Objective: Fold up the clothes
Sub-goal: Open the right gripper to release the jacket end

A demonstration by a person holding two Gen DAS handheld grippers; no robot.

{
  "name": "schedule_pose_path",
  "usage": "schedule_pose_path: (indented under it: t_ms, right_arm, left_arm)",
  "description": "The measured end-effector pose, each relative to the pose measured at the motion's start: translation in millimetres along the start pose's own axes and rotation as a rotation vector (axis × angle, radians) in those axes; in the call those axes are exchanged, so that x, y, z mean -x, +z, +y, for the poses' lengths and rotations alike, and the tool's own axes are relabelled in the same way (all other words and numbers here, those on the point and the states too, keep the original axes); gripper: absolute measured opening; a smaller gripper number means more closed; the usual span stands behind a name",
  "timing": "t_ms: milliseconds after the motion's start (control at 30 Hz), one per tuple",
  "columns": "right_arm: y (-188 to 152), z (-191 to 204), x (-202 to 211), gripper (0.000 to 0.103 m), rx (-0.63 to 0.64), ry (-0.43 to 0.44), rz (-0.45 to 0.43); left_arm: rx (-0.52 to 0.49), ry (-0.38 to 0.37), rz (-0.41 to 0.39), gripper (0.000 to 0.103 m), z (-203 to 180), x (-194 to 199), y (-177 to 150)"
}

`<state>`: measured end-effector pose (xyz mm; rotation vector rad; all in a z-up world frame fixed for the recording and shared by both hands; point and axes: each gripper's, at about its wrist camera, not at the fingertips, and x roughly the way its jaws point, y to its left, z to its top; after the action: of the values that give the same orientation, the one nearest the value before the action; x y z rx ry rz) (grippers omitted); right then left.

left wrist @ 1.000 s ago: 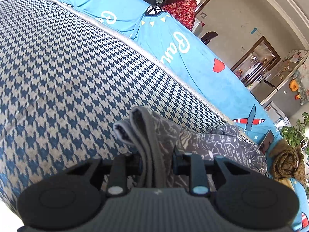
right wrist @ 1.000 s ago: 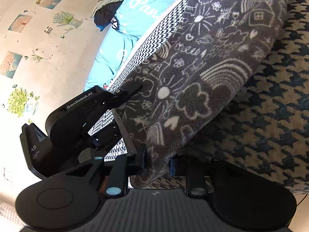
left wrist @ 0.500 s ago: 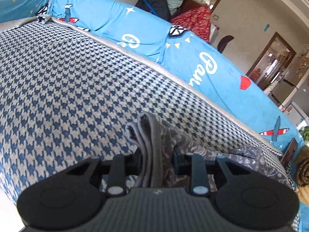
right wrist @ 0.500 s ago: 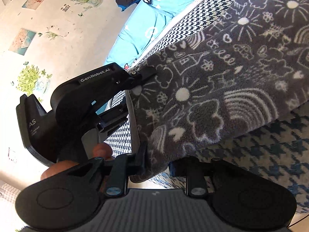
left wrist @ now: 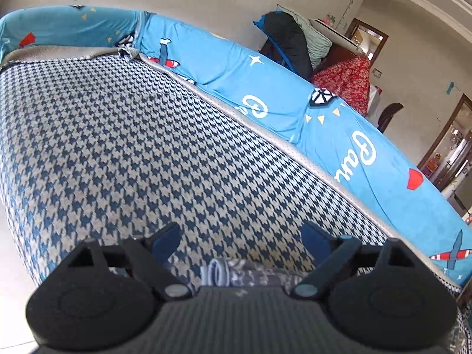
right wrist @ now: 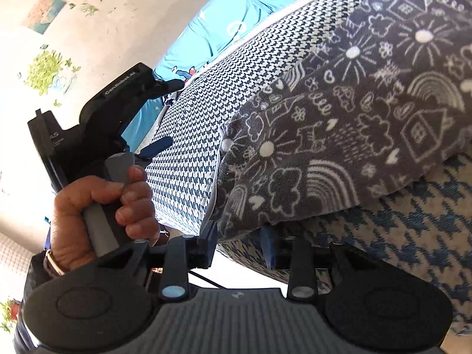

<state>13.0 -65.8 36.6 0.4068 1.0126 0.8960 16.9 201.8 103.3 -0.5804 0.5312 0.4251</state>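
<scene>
Left gripper [left wrist: 240, 237] jaws opening wide, empty (garment [right wrist: 339, 135] below); right gripper [right wrist: 239, 243] opening.

Blue-and-cream houndstooth woven sofa seat [left wrist: 124, 153] spread ahead of the fingers; dark grey doodle-printed fleece garment [right wrist: 348, 129] lying folded on it, just beyond them.

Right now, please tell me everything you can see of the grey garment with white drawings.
The grey garment looks like soft fleece, printed with white suns, rainbows, houses and clouds. It lies folded in layers on the houndstooth cover. One edge hangs between the fingers of the right tool, which are opening. The left tool is open, clear of it.
</scene>
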Motion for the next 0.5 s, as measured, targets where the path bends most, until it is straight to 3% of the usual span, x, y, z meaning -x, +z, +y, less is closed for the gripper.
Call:
schedule_pose_path:
  t_ms: [167, 400, 500]
  right_arm:
    - [22, 6, 26, 0.032, 0.159, -0.114, -0.050]
    - [45, -14, 73, 0.037, 0.365, -0.330, -0.150]
    - [56, -30, 91, 0.037, 0.394, -0.428, -0.201]
  left_arm:
    - [-0.070, -0.052, 0.053, 0.099, -29, -11, -15]
    - [-0.182, -0.115, 0.141, 0.103, -61, -27, -41]
    - [-0.222, -0.140, 0.167, 0.103, -71, -30, -50]
